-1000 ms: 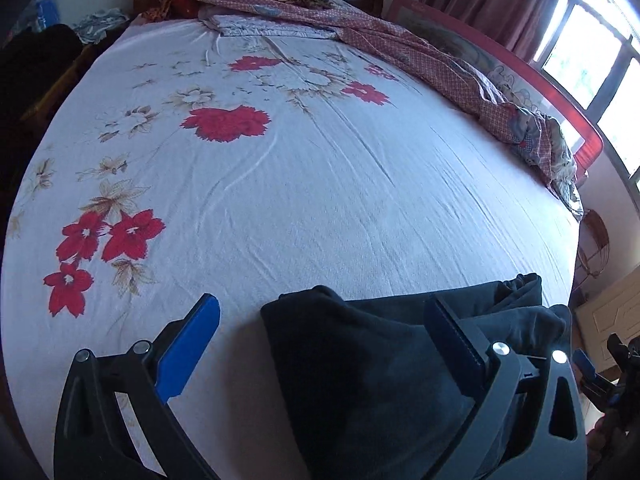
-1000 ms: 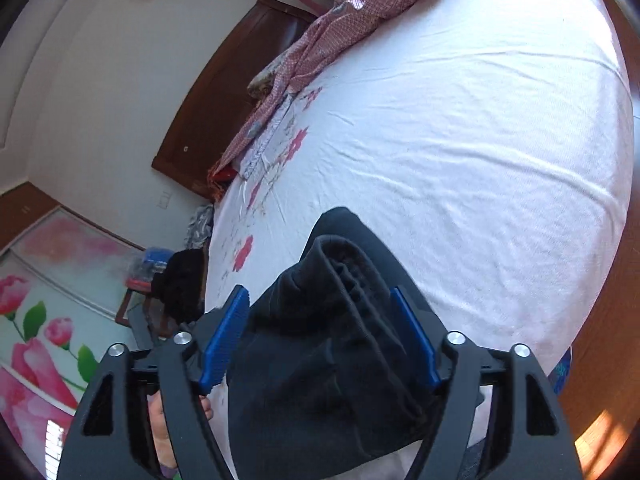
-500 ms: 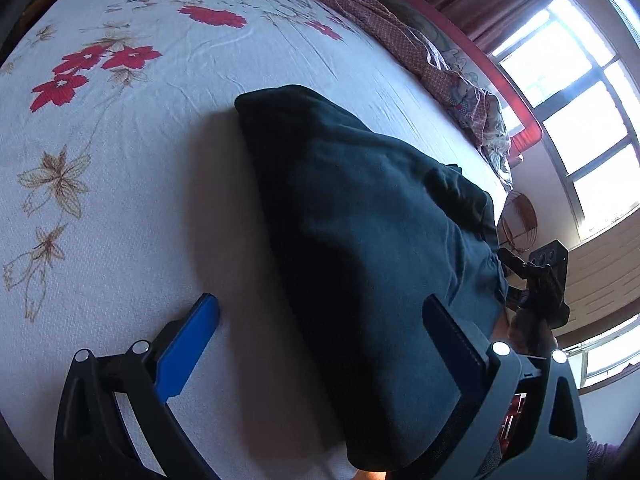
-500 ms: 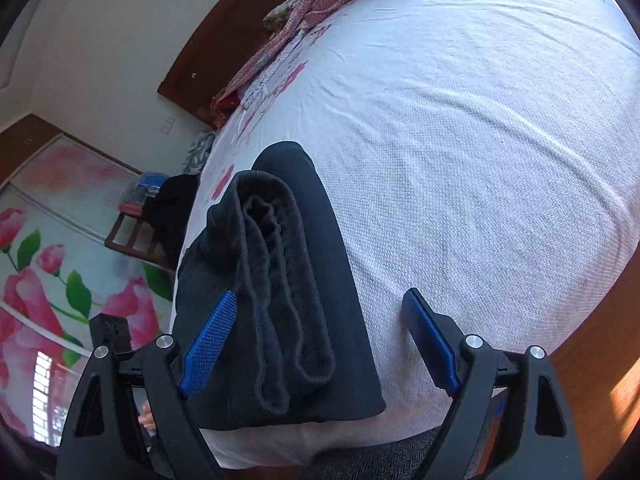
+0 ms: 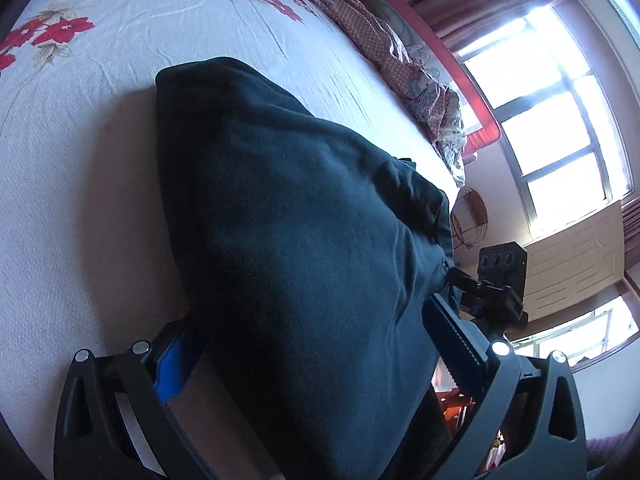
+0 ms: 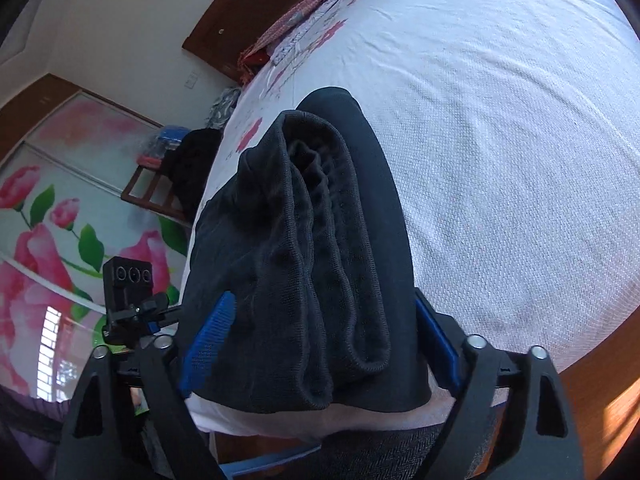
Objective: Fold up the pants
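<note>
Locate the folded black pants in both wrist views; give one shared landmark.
Left wrist: folded black pants fill the centre, running from upper left down between the left gripper fingers.
Right wrist: the pants sit centre-left near the bed's edge, between the right gripper fingers, whose jaws are closing.
Shared landmark: the floral bedsheet.

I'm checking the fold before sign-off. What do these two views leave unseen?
- Left wrist view: the pants cover the bed beneath and run off the bottom edge.
- Right wrist view: the folded layers hide the inner folds; the near end is partly hidden behind the right gripper, jaws closing.
</note>
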Tool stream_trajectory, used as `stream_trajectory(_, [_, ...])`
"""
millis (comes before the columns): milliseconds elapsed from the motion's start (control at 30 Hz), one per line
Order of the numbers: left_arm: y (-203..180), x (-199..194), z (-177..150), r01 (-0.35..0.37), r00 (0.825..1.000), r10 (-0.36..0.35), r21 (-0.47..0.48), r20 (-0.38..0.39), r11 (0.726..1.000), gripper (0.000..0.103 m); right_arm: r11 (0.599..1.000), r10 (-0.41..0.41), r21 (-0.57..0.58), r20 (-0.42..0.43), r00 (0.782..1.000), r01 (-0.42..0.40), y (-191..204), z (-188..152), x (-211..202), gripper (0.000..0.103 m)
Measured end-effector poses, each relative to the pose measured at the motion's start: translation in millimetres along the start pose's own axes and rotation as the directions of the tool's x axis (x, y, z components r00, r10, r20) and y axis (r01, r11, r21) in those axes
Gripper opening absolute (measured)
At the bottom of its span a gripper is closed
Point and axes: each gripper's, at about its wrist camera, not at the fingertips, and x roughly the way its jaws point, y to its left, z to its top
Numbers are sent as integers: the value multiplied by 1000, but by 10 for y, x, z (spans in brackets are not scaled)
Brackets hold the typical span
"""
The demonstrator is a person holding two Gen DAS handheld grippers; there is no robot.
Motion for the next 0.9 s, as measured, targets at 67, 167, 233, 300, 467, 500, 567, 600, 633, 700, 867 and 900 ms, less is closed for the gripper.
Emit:
stream_trajectory(67, [-11, -16, 49, 19, 1000, -18, -39, 8, 999, 86, 1000, -5, 18, 1, 1000, 5, 49, -25, -30, 48])
stream_trajectory(167, [-22, -80, 130, 29, 1000, -28, -63, 10, 998, 56, 999, -29, 33, 7, 1000, 28, 195, 10, -87, 44])
stream_trajectory(233, [-11, -104, 199, 20, 1000, -20, -80, 3, 997, 34, 999, -28, 32, 17, 999, 27, 322, 66, -136, 43])
stream_trajectory(300, [-28, -149, 268, 41, 999, -39, -89, 16, 995, 33, 1000, -25, 16, 19, 1000, 25, 475, 141, -172, 42])
stream_trajectory(467, [-152, -283, 537, 60, 996, -54, -72, 71, 996, 33, 998, -15, -63, 23, 1000, 16, 851, 409, -235, 41])
stream_trajectory(500, [-167, -326, 607, 67, 995, -61, -68, 84, 995, 33, 997, -8, -70, 25, 1000, 10, 921, 479, -224, 41])
stream_trajectory(567, [-187, -431, 753, 65, 992, -59, -55, 109, 996, 33, 995, -3, -97, 31, 1000, 6, 1065, 624, -189, 41])
stream_trajectory(600, [-195, -488, 827, 63, 991, -57, -48, 123, 997, 33, 993, 2, -114, 33, 999, 1, 1142, 701, -159, 41])
stream_trajectory(633, [-209, -546, 903, 60, 989, -53, -41, 138, 997, 33, 992, 6, -128, 36, 999, -2, 1212, 782, -122, 41])
stream_trajectory(700, [-179, -732, 1043, 42, 986, -37, -26, 165, 999, 33, 987, 20, -161, 41, 999, -13, 1347, 958, -38, 41])
stream_trajectory(867, [87, -1264, 1387, -36, 970, 34, 2, 241, 999, 33, 977, 84, -201, 41, 996, -74, 1624, 1425, 480, 41])
stream_trajectory(900, [146, -1337, 1476, -61, 965, 59, 2, 256, 998, 33, 975, 97, -206, 37, 995, -87, 1661, 1505, 636, 41])
